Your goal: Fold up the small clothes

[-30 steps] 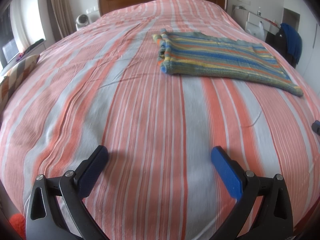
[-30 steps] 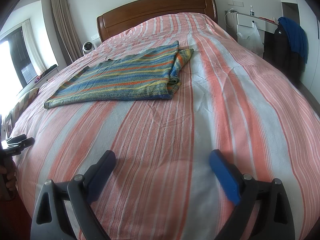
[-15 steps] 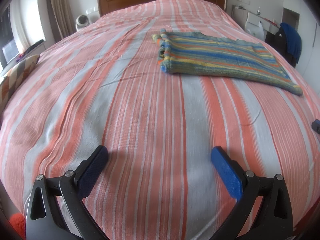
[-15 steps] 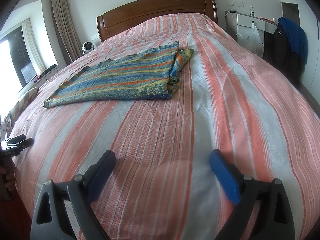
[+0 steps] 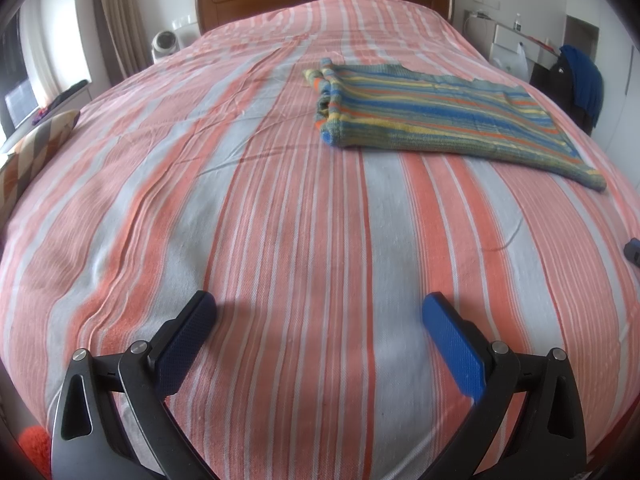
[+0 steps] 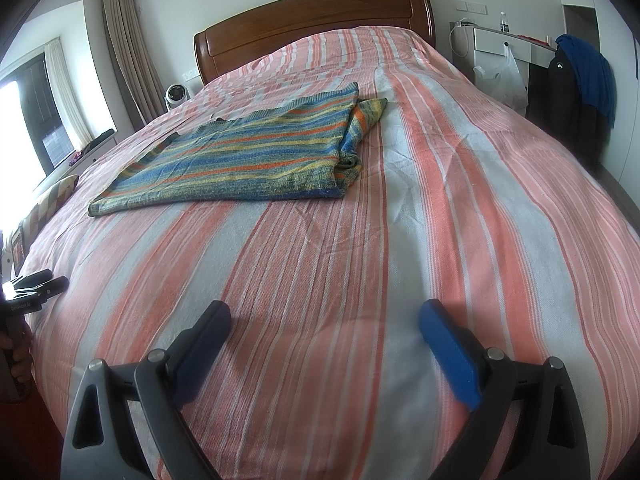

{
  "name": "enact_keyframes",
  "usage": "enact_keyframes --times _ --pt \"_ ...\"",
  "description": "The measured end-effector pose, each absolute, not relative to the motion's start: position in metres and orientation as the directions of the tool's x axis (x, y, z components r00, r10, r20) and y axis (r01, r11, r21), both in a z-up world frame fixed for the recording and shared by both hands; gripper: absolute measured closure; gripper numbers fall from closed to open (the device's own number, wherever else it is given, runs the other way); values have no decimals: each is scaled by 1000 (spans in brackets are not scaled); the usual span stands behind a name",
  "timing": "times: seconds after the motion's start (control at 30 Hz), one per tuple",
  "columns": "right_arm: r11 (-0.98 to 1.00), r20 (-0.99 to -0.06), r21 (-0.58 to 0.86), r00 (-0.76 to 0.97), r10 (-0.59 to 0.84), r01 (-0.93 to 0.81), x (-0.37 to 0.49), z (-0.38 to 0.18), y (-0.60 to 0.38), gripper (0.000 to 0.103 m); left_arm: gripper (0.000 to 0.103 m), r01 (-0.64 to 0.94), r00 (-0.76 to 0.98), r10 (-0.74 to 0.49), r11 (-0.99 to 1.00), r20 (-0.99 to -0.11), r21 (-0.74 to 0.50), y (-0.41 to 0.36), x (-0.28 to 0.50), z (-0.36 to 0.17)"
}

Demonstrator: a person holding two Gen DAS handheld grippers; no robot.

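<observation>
Both claws, left (image 5: 319,316) and right (image 6: 325,322), gape wide, empty, near the folded multicoloured striped knit garment (image 5: 440,114) lying far on the pink-striped bed (image 5: 280,220).

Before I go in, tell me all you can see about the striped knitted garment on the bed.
The knitted garment is striped blue, yellow, orange and green, in what looks like a chunky soft yarn. It lies flat on the striped bedspread, folded over: a doubled edge with a layer poking out beneath shows at its right side in the right wrist view. One long hem runs nearest the cameras. Nothing touches it but the bedspread; both tools are well short of it.
</observation>
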State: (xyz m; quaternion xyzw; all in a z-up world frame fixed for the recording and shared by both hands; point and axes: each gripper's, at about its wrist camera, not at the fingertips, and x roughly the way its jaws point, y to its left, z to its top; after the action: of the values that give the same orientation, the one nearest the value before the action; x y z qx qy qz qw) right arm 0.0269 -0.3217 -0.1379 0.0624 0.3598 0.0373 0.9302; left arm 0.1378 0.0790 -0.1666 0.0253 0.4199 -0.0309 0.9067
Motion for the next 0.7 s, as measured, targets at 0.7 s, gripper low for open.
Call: enact_keyframes --times 0.7 --pt "977 -753 202 628 198 -65 58 -97 -349 8 1 111 641 -67 994 -765 7 77 132 -156"
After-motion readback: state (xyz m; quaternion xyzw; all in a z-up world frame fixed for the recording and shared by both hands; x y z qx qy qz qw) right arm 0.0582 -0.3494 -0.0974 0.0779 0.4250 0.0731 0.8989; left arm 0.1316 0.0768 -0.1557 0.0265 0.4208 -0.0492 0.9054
